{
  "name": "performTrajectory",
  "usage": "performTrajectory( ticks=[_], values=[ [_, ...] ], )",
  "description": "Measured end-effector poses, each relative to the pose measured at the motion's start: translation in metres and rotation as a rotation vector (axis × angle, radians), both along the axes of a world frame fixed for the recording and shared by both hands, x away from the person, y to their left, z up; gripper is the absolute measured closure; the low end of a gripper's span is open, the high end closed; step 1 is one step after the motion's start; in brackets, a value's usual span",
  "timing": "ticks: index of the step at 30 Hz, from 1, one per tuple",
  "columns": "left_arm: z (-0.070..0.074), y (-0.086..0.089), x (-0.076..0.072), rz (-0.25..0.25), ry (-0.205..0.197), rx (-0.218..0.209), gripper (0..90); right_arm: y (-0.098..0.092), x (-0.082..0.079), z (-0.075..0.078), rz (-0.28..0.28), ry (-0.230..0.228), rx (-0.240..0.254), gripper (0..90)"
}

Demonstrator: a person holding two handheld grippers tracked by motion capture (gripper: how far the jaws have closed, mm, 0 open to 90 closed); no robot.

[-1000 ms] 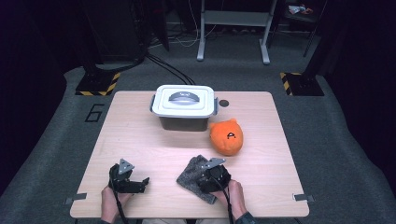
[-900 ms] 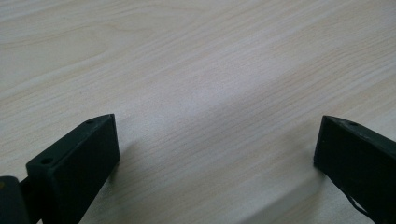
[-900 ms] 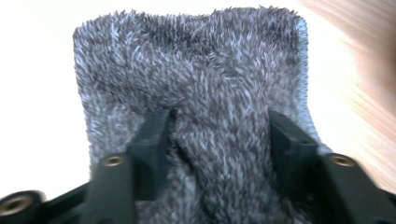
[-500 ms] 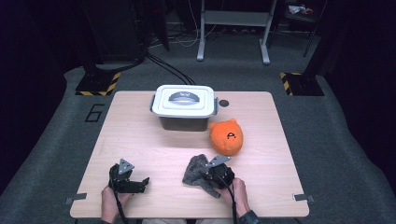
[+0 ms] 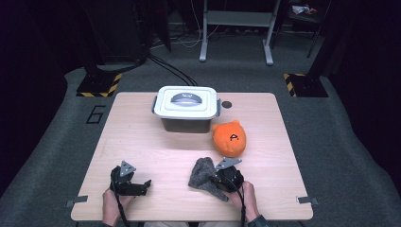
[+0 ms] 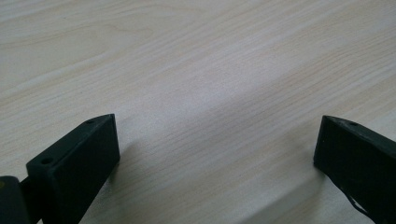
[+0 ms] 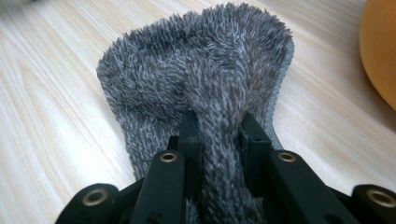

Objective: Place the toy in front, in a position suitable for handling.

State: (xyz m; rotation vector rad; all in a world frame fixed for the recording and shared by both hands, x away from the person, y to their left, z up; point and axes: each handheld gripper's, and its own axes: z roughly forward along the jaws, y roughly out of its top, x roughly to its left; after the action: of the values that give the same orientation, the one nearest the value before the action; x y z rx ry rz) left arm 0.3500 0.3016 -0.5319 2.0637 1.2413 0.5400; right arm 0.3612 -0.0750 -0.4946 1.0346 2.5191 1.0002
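Note:
A grey fuzzy cloth (image 5: pixel 200 173) lies bunched on the wooden table (image 5: pixel 142 137) near its front edge. My right gripper (image 5: pixel 214 182) is shut on a raised fold of it. In the right gripper view the jaws pinch the fold (image 7: pixel 196 79) between them at the right gripper (image 7: pixel 218 127), and the rest of the cloth fans out ahead. My left gripper (image 5: pixel 145 185) rests on the table at the front left. It stands open, with bare wood between the jaws of the left gripper (image 6: pixel 217 140).
A grey box with a white clip-on lid (image 5: pixel 187 101) stands at the back middle of the table. An orange round plush toy (image 5: pixel 229 138) sits just behind the cloth, and its edge (image 7: pixel 380 51) shows at the right of the right gripper view.
The right gripper's jaws have closed on the cloth and drawn it up from a flat lie into a bunched fold. The left gripper has stayed put.

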Motion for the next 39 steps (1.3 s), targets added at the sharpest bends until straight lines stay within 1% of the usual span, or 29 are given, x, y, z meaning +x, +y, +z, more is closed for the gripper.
performTrajectory(
  ticks=[1,2,4,5,6,7,10,12,13,15,18,19,20,22,24,26,27,28,29,30,32,34,36,39],
  values=[
    [0.000,0.000,0.000,0.000,0.000,0.002,0.0,-0.001,-0.001,0.000,-0.009,0.002,0.004,74.8],
    [0.000,0.000,0.000,0.000,0.000,0.000,0.0,-0.004,-0.001,0.001,-0.001,-0.002,-0.002,74.7],
    [0.000,0.000,0.000,0.000,0.000,0.000,0.0,-0.008,-0.004,0.001,-0.025,0.010,0.003,74.7],
    [0.000,0.000,0.000,0.000,0.000,0.000,0.0,-0.011,-0.004,0.001,-0.013,0.003,-0.009,74.7],
    [0.000,0.000,0.000,0.000,0.000,0.002,0.0,-0.012,-0.005,0.002,-0.027,0.010,-0.005,74.7],
    [0.000,0.000,0.000,0.000,0.001,0.000,0.0,-0.015,-0.006,0.002,-0.038,0.007,-0.002,74.7],
    [0.000,0.000,0.000,-0.001,0.001,0.000,0.0,-0.024,-0.008,0.002,-0.051,0.012,-0.008,74.6],
    [0.000,0.000,0.000,0.000,0.000,0.002,0.0,-0.029,-0.010,0.002,-0.069,0.015,-0.001,74.6],
    [0.000,0.000,0.000,0.000,0.001,0.000,0.0,-0.032,-0.011,0.002,-0.068,0.013,-0.007,74.6],
    [0.000,0.000,0.000,0.000,0.000,0.000,0.0,-0.036,-0.014,0.003,-0.085,0.018,-0.009,74.6],
    [0.000,0.000,0.000,0.000,0.001,0.000,0.0,-0.044,-0.017,0.003,-0.107,0.018,-0.007,74.6],
    [0.000,0.000,0.000,0.000,0.000,0.000,0.0,-0.047,-0.017,0.003,-0.111,0.011,-0.005,74.6],
    [0.000,0.000,0.000,0.000,0.000,0.001,0.0,-0.049,-0.018,0.003,-0.117,0.020,-0.009,74.5],
    [0.000,0.000,0.000,0.000,0.000,-0.001,0.0,-0.056,-0.019,0.003,-0.127,0.017,-0.010,74.5],
    [0.000,0.000,0.000,0.000,0.000,0.000,0.0,-0.063,-0.021,0.003,-0.153,0.020,-0.010,74.5],
    [0.000,0.000,0.000,0.001,0.000,0.001,0.0,-0.071,-0.022,0.002,-0.161,0.022,-0.012,74.5],
    [0.000,0.000,0.000,0.000,0.001,-0.001,0.0,-0.075,-0.023,0.003,-0.177,0.019,-0.018,74.5],
    [0.000,0.000,0.000,0.000,0.001,0.000,0.0,-0.078,-0.024,0.003,-0.188,0.026,-0.012,74.5],
    [0.000,0.000,0.000,0.000,0.000,0.000,0.0,-0.082,-0.025,0.003,-0.188,0.024,-0.020,74.5],
    [0.000,0.000,0.000,0.000,0.001,-0.001,0.0,-0.084,-0.025,0.003,-0.190,0.030,-0.015,74.5],
    [0.000,0.000,0.000,0.000,0.001,0.000,0.0,-0.091,-0.027,0.004,-0.205,0.022,-0.016,74.5],
    [0.000,0.000,0.000,0.001,0.000,0.001,0.0,-0.097,-0.028,0.004,-0.234,0.022,-0.012,74.5],
    [0.000,0.000,0.000,0.000,0.001,-0.001,0.0,-0.104,-0.028,0.004,-0.247,0.024,-0.018,74.5],
    [0.000,0.000,0.000,0.000,0.000,0.000,0.0,-0.114,-0.029,0.004,-0.280,0.026,-0.009,74.4]
  ],
)
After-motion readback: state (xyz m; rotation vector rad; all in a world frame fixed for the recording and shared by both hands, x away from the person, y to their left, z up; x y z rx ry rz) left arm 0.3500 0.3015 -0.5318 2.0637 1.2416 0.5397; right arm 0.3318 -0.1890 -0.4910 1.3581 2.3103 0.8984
